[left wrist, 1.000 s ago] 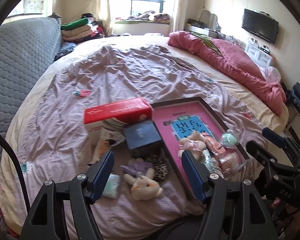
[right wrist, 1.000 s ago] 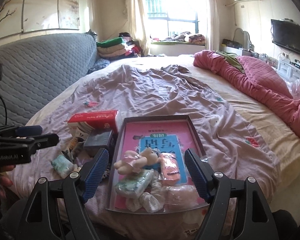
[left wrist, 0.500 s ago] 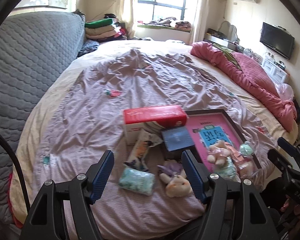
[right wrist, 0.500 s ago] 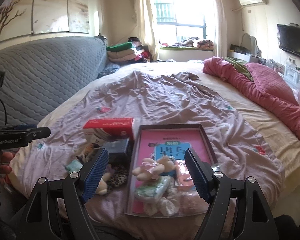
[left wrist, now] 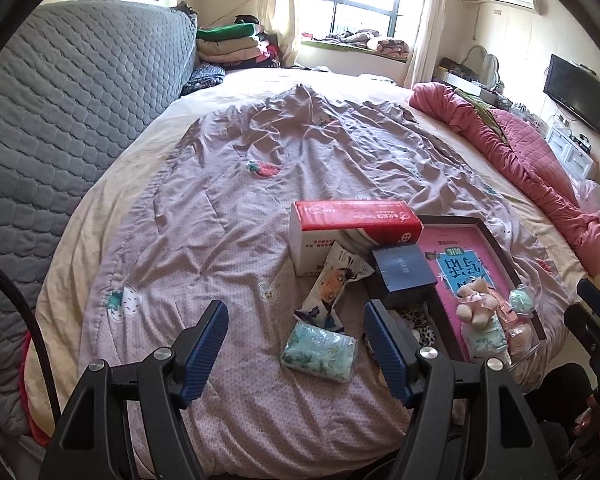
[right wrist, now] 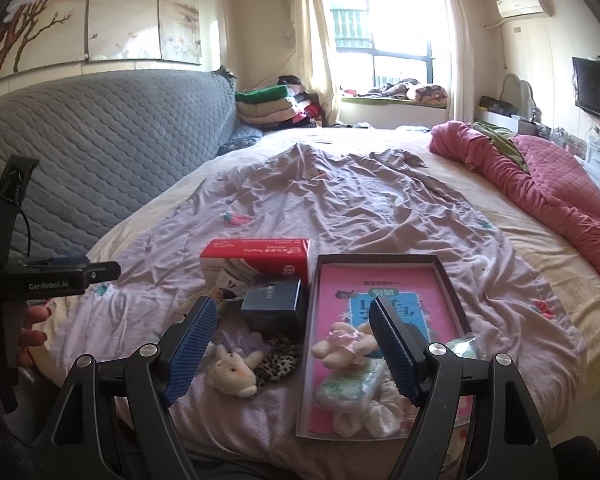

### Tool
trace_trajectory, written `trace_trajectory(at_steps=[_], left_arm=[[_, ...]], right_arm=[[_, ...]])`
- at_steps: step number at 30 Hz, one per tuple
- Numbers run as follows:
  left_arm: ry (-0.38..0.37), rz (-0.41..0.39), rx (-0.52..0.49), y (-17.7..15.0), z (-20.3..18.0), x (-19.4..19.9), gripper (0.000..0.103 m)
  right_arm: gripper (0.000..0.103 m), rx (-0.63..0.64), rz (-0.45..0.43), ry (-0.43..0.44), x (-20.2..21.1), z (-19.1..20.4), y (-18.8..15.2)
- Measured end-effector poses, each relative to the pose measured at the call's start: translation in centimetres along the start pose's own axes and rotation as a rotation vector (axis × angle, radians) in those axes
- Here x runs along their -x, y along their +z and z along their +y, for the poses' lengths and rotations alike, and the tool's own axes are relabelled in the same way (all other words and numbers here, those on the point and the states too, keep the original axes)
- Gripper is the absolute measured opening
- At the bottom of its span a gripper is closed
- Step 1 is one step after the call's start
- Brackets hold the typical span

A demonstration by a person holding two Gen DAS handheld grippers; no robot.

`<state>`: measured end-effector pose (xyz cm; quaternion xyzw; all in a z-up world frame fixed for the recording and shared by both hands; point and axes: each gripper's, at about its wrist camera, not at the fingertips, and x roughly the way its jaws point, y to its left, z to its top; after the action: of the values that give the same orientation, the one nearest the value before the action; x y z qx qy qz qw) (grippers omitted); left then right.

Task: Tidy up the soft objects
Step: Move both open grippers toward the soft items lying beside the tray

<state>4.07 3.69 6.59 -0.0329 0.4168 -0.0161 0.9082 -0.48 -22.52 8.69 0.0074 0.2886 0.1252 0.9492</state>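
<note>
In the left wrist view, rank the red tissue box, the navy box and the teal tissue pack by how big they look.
1. Red tissue box, clearly largest.
2. and 3. Navy box and teal tissue pack look alike; the pack lies nearer the camera, so no ranking.

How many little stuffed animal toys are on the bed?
2: a pink-bowed plush lies inside the tray; a white plush lies on the bedspread left of it, beside a leopard-print pouch. Others may be hidden.

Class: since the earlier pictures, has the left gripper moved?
Yes. The left gripper has swung left: the tray, once ahead between its jaws, now lies off to the right.
</note>
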Motion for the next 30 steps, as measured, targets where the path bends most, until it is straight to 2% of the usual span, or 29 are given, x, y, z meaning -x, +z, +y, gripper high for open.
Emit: trace_trajectory(at_steps=[16,30], left_arm=[[-0.013,0.058,0.009,-1.7,1.5,-3.3,0.07],[-0.056,0.103,-0.001,-2.4,0.1,-6.8,0.07]], right_arm=[[0.08,0.066,0.128,0.055,-5.0,4.4,-2.6],[0.08,0.124,0.259,0.061,-9.9,6.4,-6.3]])
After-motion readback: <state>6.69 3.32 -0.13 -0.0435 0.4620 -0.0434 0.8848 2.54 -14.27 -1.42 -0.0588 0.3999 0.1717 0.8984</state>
